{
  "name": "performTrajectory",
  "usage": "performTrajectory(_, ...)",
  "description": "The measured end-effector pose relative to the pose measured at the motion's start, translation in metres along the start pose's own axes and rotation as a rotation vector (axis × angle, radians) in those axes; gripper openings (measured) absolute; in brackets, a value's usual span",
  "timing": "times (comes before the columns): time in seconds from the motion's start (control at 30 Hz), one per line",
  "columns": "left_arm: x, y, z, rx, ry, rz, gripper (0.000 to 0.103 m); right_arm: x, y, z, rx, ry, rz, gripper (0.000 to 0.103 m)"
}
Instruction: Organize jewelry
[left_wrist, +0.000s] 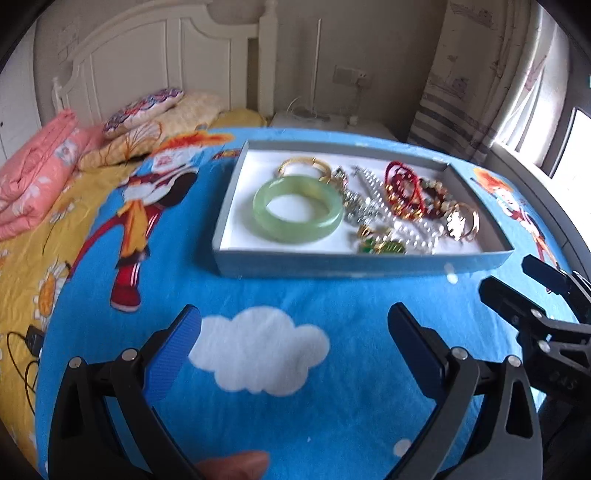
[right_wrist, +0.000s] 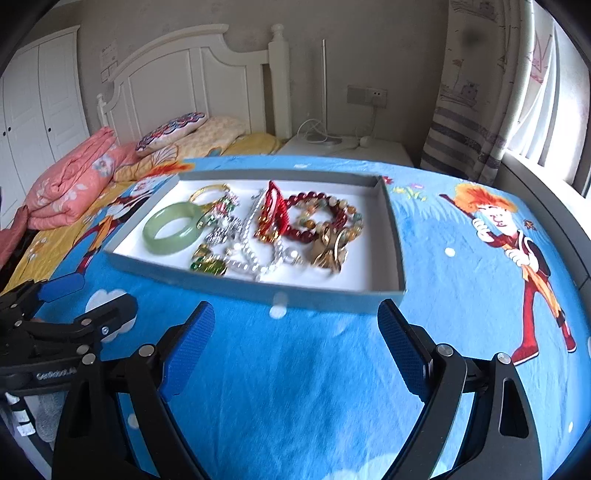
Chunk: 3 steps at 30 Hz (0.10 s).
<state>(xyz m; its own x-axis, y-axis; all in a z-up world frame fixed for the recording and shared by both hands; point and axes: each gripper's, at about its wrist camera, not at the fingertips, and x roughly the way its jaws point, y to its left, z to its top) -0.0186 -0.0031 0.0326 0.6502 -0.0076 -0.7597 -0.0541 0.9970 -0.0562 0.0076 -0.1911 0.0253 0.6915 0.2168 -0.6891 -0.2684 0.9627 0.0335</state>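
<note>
both grippers, left (left_wrist: 294, 325) and right (right_wrist: 296, 319), hovered wide open and empty over the blue blanket (right_wrist: 295, 387); jewelry lay heaped in the grey tray (right_wrist: 258, 288) just ahead.

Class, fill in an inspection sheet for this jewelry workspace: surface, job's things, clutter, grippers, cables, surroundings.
Surface: blue cartoon blanket on a bed.
Job's things: grey tray holding green bangle, pearl strand, red bead bracelet, gold bangle, tangled together.
Clutter: pink quilt, pillows.
Grippers: left hand-held gripper open; right hand-held gripper open; both short of the tray.
Cables: black lead; white cord.
Surroundings: headboard, curtain.
</note>
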Motion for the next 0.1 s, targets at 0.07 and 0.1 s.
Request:
performTrajectory(0.07,0.004,0.003,-0.009,-0.013,0.041,-0.010,0.100,0.000,0.008,-0.014,-0.052,0.057,-0.018,0.086)
performTrajectory(0.1,0.006,0.003,-0.013,-0.013,0.066,-0.009,0.100,0.002,0.011,-0.022,-0.064,0.085,-0.020,0.086)
